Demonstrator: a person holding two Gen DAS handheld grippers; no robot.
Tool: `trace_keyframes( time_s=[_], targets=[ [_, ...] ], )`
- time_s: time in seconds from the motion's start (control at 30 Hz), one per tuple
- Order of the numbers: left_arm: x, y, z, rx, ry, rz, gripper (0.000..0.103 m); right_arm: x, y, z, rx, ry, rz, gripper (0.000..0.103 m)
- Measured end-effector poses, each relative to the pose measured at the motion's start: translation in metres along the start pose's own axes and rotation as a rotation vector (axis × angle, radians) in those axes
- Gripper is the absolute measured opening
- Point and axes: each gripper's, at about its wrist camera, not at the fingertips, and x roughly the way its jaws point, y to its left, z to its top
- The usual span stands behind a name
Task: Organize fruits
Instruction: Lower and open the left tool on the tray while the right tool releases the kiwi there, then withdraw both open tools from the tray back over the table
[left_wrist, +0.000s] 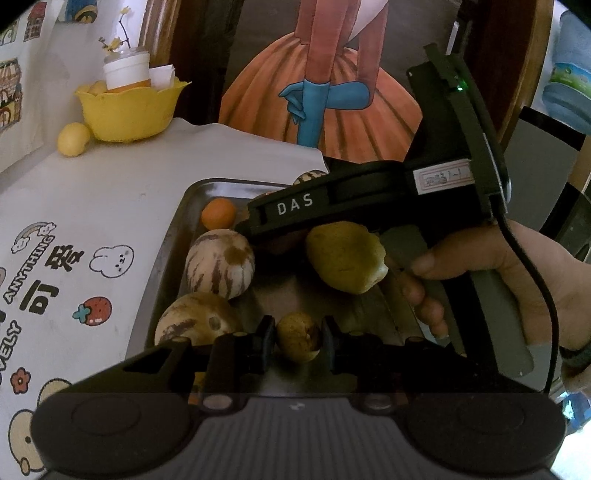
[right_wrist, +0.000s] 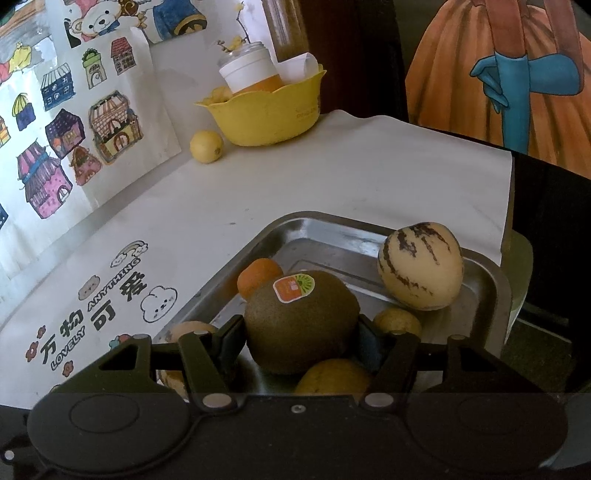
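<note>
A steel tray (left_wrist: 173, 229) (right_wrist: 295, 229) holds several fruits. My left gripper (left_wrist: 298, 334) is shut on a small brown-yellow fruit (left_wrist: 298, 334) low over the tray. Two striped pepino melons (left_wrist: 219, 267) lie left of it, with a small orange (left_wrist: 218, 213) behind. My right gripper (right_wrist: 301, 341) is shut on a brown kiwi (right_wrist: 301, 325) with an orange sticker, just above the tray. In the left wrist view the right gripper's body (left_wrist: 369, 206) crosses over the tray. A striped melon (right_wrist: 421, 269) lies at the tray's far right, and an orange (right_wrist: 256, 277) behind the kiwi.
A yellow bowl (left_wrist: 129, 110) (right_wrist: 266, 110) with a cup and fruit stands at the table's back, a lemon (left_wrist: 73, 138) (right_wrist: 206, 146) beside it. A printed white cloth (right_wrist: 258, 184) covers the table. Sticker-covered wall on the left; table edge just behind the tray.
</note>
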Motion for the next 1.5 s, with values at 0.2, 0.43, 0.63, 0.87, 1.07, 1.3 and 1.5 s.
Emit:
trace_keyframes(
  time_s=[0.2,0.43,0.63,0.87,1.07,1.3,1.5],
  targets=[
    [0.000,0.002,0.000,-0.013,0.006,-0.003,0.032,-0.006,0.002,-0.002,-0.006,-0.005,0.001,0.067],
    [-0.007,0.002,0.001,-0.016,-0.008,-0.003,0.038,-0.014,0.001,-0.002,0.002,-0.008,0.006,0.069],
    [-0.017,-0.002,0.001,-0.015,-0.031,-0.005,0.055,-0.027,0.006,-0.001,-0.003,-0.025,0.019,0.075],
    [-0.038,-0.011,0.001,0.013,-0.077,0.002,0.072,-0.045,0.012,-0.001,-0.007,-0.054,0.037,0.080],
    [-0.061,-0.011,-0.002,0.009,-0.115,0.020,0.087,-0.061,0.017,-0.002,-0.004,-0.080,0.045,0.084],
    [-0.086,-0.001,-0.010,-0.036,-0.154,0.059,0.098,-0.078,0.025,-0.006,0.004,-0.109,0.049,0.092],
    [-0.106,0.015,-0.016,-0.099,-0.183,0.099,0.102,-0.092,0.035,-0.010,0.006,-0.128,0.043,0.096]
  ],
)
